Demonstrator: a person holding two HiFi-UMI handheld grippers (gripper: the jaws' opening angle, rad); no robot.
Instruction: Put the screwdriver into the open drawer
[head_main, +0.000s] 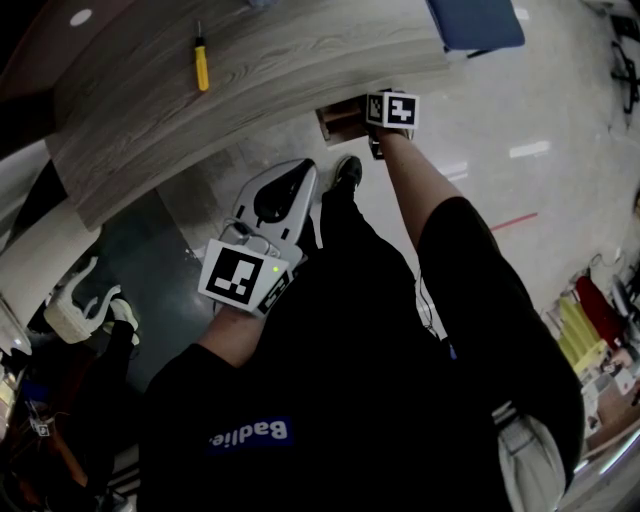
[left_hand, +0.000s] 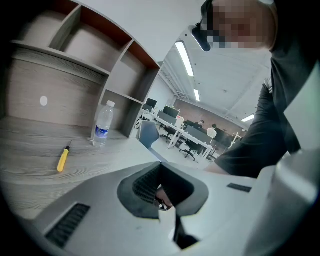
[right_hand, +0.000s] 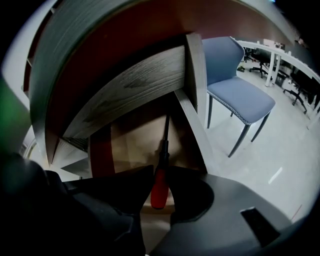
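**While one claw idles, the other carries a screwdriver to the drawer**

Because the drawer (right_hand: 131, 142) sits under the edge of the counter (head_main: 150, 110), the person leans forward and stretches the right arm down toward it. The right claw (right_hand: 160, 172) is closed on the handle of a red screwdriver (right_hand: 158, 187), pinching it from both sides. The shaft points ahead, straight into the drawer's open mouth. Held that way, the tool lines up with the length of the drawer and should go in without catching a wall. It hangs above the pale drawer bottom, not resting on it as far as I can judge. The drop looks like the step in hand, and I would say the job is nearly done. What remains is to lower the tool a little and let go.

The left claw (left_hand: 167, 212) is kept back near the person's body, its two halves drawn together with nothing between them. It seems parked there simply to be out of the way. A yellow screwdriver (head_main: 201, 64) lies flat on the counter, well apart from both claws, with a water bottle (left_hand: 102, 126) standing upright further along. A blue chair (right_hand: 235, 85) stands on the floor beyond the drawer.
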